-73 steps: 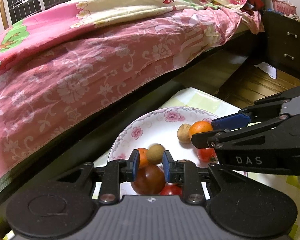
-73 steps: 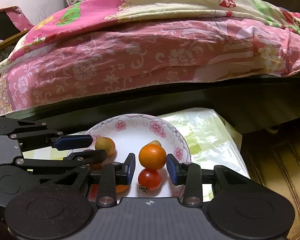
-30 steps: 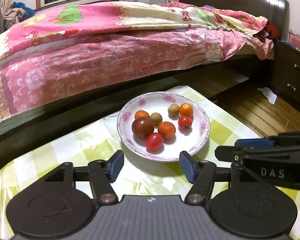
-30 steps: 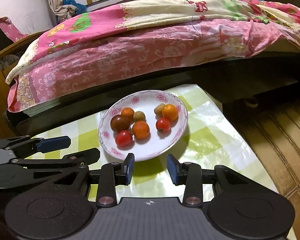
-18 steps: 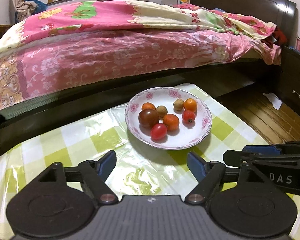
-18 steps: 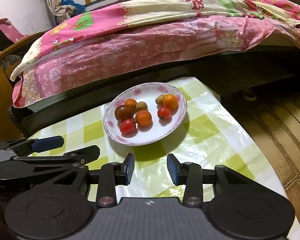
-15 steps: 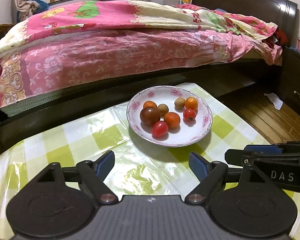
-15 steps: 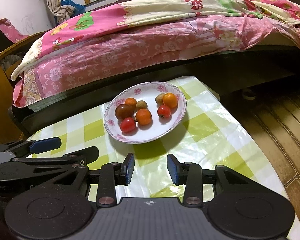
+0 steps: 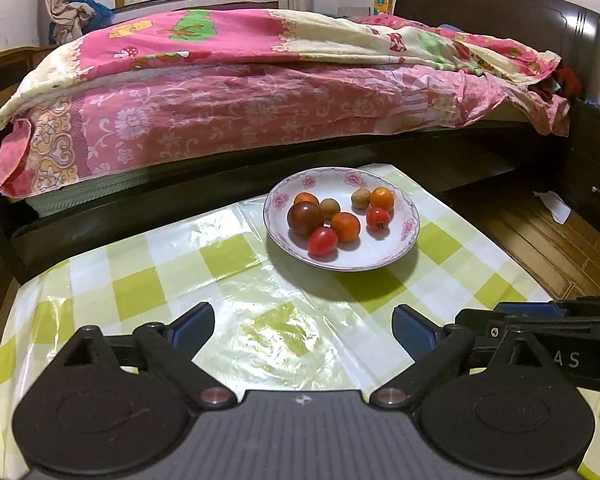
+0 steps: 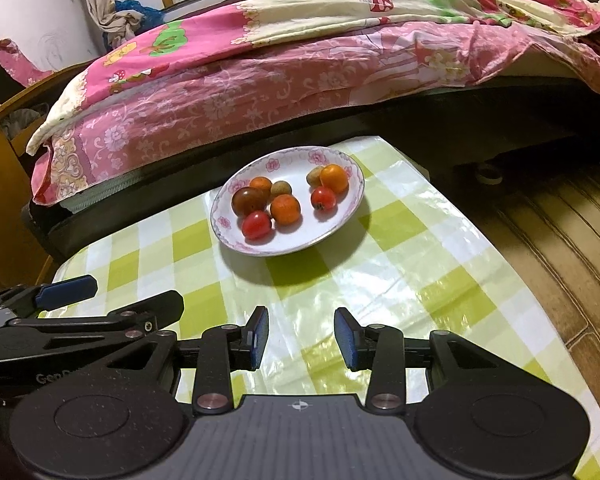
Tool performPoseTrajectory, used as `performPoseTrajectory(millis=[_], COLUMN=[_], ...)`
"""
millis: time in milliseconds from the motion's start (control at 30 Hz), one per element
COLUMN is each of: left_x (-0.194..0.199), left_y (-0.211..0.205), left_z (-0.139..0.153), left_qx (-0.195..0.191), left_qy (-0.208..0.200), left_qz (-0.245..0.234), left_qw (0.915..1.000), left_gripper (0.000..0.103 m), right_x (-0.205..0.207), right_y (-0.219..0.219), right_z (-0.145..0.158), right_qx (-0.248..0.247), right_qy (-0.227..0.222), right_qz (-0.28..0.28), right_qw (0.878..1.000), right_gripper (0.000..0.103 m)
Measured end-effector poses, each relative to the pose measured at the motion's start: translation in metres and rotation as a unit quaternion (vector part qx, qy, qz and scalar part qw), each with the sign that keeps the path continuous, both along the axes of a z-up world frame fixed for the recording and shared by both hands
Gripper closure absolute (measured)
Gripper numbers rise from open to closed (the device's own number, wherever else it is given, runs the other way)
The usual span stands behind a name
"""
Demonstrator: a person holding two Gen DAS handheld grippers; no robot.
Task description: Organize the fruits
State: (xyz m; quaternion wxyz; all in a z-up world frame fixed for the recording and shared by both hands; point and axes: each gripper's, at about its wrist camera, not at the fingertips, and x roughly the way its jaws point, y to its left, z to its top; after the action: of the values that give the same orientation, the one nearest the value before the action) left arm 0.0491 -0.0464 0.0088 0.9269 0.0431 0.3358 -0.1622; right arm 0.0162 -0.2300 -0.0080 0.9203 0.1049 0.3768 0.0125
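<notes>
Sitting gathered on plate (image 9: 410,236) at 12 o'clock, fruits (image 9: 342,216); nothing left visible. Left hand-held gripper (image 9: 302,326) just spreading wide, right hand-held gripper (image 10: 301,336) narrowly parted, both empty.

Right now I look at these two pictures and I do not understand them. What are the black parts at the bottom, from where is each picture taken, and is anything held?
No robot is here: a person holds a two-finger claw in each hand, and a camera on each claw looks forward along its fingers. One picture comes from the left claw, the other from the right claw; each also shows the other claw at its edge. The left claw's jaws have just been opening and stand wide; the right claw's jaws stand closer together. Both are empty. Ahead, on a table with a green checked cover, a plate holds eight small fruits, red, orange, brown and tan. Behind it is a bed.
</notes>
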Motion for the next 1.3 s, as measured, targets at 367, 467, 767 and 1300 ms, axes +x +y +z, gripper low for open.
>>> performPoseTrajectory(millis=[367,467,767,1300], left_x=[-0.025,-0.031,-0.045,-0.058], left_y=[0.004,0.005,0.008,0.011], left_z=[-0.001,-0.002,-0.007,-0.015], left_qx=[0.002,0.004,0.017,0.024], left_qy=[0.001,0.002,0.007,0.015], left_qz=[0.003,0.004,0.012,0.014], left_qw=[1.0,1.0,0.9998,0.9995], left_gripper=[0.0,0.0,0.0,0.0], right_x=[-0.023,-0.029,-0.041,-0.053], right_y=[0.003,0.005,0.01,0.014], right_z=[-0.002,-0.003,-0.008,-0.016], right_qx=[0.001,0.001,-0.001,-0.01], right_qy=[0.009,0.012,0.022,0.037], right_qz=[-0.005,-0.004,-0.001,0.003], right_qw=[1.0,1.0,1.0,0.999], right_gripper=[0.068,0.068,0.068,0.068])
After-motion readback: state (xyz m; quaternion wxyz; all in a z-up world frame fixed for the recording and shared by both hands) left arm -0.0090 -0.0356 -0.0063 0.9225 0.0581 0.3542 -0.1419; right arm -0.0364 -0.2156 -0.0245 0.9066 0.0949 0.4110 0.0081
